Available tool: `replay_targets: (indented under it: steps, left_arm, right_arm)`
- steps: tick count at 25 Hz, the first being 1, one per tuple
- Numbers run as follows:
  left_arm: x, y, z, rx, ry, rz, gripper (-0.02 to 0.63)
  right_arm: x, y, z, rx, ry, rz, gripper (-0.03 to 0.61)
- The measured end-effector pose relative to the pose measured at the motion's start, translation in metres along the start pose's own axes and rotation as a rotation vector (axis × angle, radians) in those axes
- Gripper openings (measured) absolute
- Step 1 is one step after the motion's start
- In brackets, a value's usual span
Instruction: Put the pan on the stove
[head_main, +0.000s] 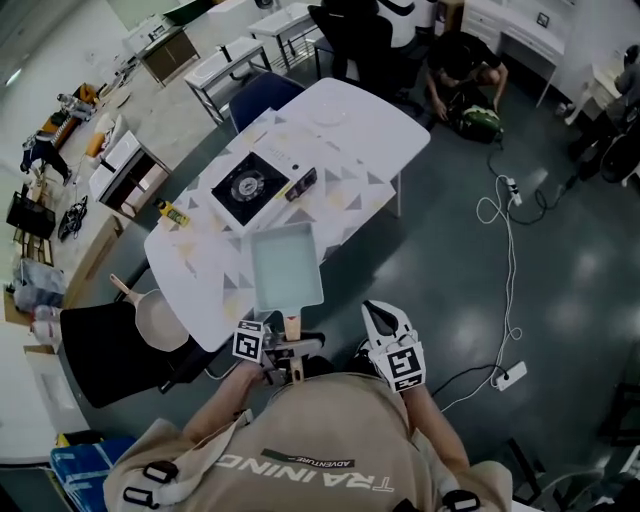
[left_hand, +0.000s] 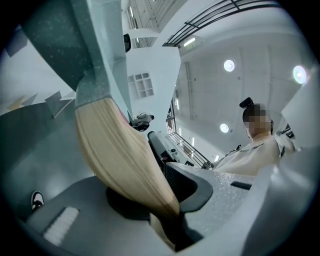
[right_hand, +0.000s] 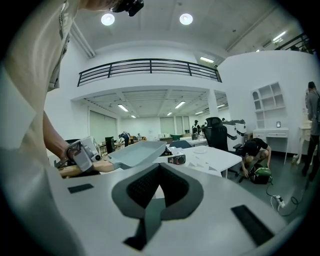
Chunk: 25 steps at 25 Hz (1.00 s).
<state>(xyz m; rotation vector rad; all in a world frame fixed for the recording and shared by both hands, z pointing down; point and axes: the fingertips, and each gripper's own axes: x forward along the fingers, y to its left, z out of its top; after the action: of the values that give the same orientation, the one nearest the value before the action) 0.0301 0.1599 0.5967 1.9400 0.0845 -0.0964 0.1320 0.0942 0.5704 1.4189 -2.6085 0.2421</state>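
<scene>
A square pale-teal pan (head_main: 285, 265) sits at the near edge of the white table (head_main: 370, 135), its wooden handle (head_main: 292, 326) pointing back at me. My left gripper (head_main: 290, 346) is shut on that handle, and the left gripper view shows the pale wood (left_hand: 115, 150) wedged between the jaws (left_hand: 170, 220). The portable stove (head_main: 250, 186), black-topped with a round burner, stands on the table just beyond the pan. My right gripper (head_main: 383, 318) hangs to the right of the handle, off the table, shut and empty (right_hand: 159, 200). From the right gripper view the pan (right_hand: 137, 152) looks tilted.
A round pan (head_main: 158, 318) with a wooden handle lies by the table's left corner, over a black chair (head_main: 105, 350). A small black device (head_main: 302, 183) sits beside the stove and a yellow object (head_main: 172, 213) at the left edge. Cables and a power strip (head_main: 510, 375) lie on the floor.
</scene>
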Motion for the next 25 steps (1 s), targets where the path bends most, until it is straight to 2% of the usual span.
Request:
replay_targets:
  steps: [12, 18, 25]
  left_arm:
    - [0.014, 0.027, 0.04, -0.021, -0.075, 0.046, 0.089]
    - [0.018, 0.043, 0.067, -0.052, -0.089, 0.025, 0.092]
    - [0.018, 0.056, 0.121, -0.034, -0.068, -0.004, 0.092]
  right_arm:
    - [0.042, -0.032, -0.012, 0.015, 0.028, 0.094, 0.003]
    - [0.068, -0.042, -0.011, 0.022, 0.057, 0.114, 0.003]
    - [0.121, -0.06, 0.015, -0.017, 0.058, 0.129, 0.003]
